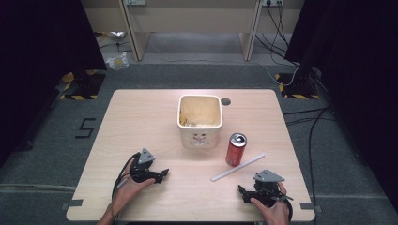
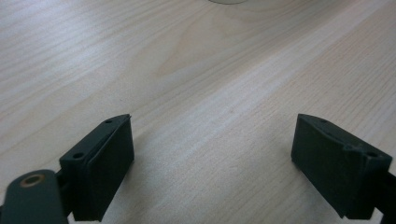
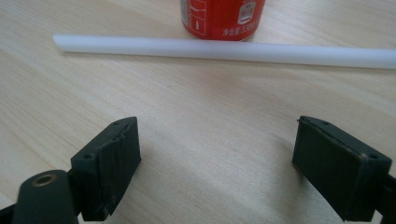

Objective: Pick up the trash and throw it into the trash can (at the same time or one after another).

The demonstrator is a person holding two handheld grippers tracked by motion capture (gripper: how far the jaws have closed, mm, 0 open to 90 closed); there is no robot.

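a lab recording bay: black curtains (image 1: 37,61) flank a lone bench (image 1: 141,117) on grey carpet (image 1: 61,140), with hazard-striped stand feet (image 1: 77,97), trailing cables (image 1: 309,136) and a taped floor number (image 1: 86,127).

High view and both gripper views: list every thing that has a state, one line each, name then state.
Red can: upright on the table, top closed as far as can be told, apart from the grippers.
White straw: lying flat, just in front of the can.
Cream bin: upright, open-topped, some scraps inside.
Left gripper: jaws open, nothing between them.
Right gripper: jaws open, empty, pointed at the straw.
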